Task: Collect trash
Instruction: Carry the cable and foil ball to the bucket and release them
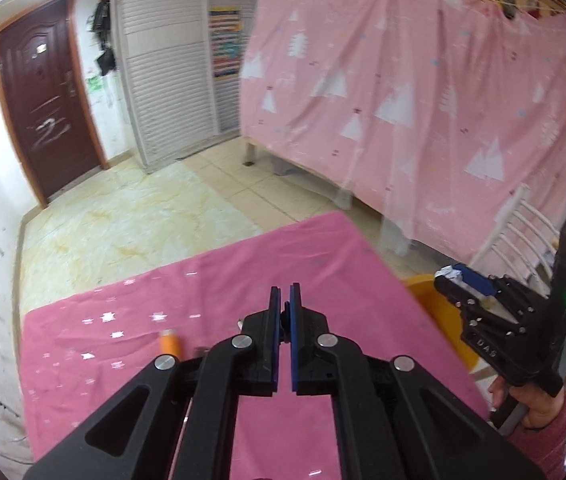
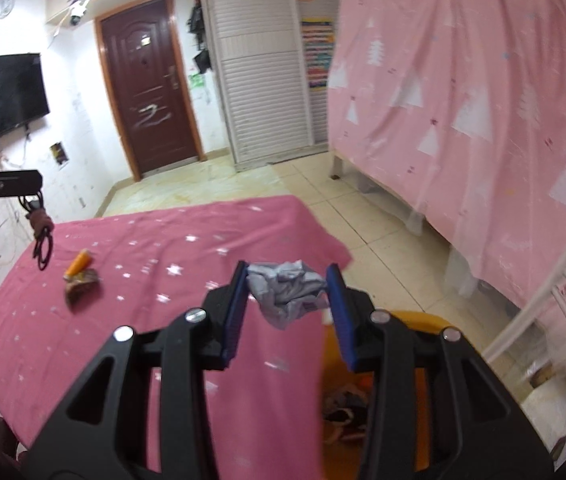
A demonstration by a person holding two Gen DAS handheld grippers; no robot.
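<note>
My right gripper (image 2: 287, 292) is shut on a crumpled grey paper wad (image 2: 289, 294) and holds it over the table's right edge, above an orange bin (image 2: 423, 360) with trash inside. The right gripper also shows in the left wrist view (image 1: 453, 278), over the bin (image 1: 439, 312). My left gripper (image 1: 284, 300) is shut, its jaws almost touching, with a small dark bit between them that I cannot identify, above the pink tablecloth (image 1: 203, 320). An orange tube (image 2: 78, 263) and a brown wrapper (image 2: 81, 286) lie on the table's left side; the tube also shows in the left wrist view (image 1: 170, 342).
A pink sheet (image 2: 483, 100) hangs at the right over a frame. A white chair back (image 2: 555, 300) stands beside the bin. A brown door (image 2: 149, 88), a white louvred cabinet (image 2: 263, 60) and a wall TV (image 2: 3, 96) are beyond the tiled floor.
</note>
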